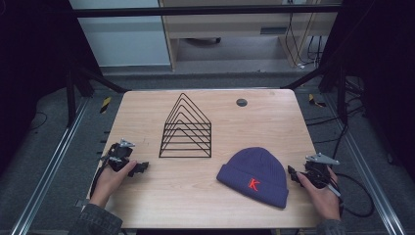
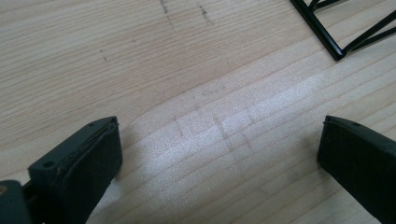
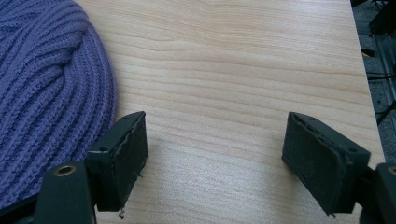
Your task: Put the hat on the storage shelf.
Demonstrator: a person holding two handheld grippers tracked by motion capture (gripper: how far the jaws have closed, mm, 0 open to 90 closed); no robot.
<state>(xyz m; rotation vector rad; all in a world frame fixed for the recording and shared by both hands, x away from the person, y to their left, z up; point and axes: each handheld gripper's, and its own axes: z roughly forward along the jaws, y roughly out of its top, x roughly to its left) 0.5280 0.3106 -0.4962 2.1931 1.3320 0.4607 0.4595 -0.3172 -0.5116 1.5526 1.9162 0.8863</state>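
Observation:
A purple knitted beanie (image 1: 256, 175) with a red K lies flat on the wooden table (image 1: 205, 205), right of centre; its ribbed side (image 3: 46, 93) sits at the left of the right gripper view. My right gripper (image 1: 294, 175) rests on the table just right of the beanie, open (image 3: 215, 158), bare wood between its jaws. A black wire file rack (image 1: 187, 129) stands near the table's middle; one corner of the rack (image 2: 336, 32) appears in the left gripper view. My left gripper (image 1: 139, 168) lies near the table's left edge, open (image 2: 219, 158), holding nothing.
A small dark round grommet (image 1: 241, 102) sits in the table near its far edge. Metal frame rails (image 1: 54, 156) run along both sides of the table. Cables (image 1: 357, 196) trail off the right side. A cabinet (image 1: 235, 29) stands beyond the far edge.

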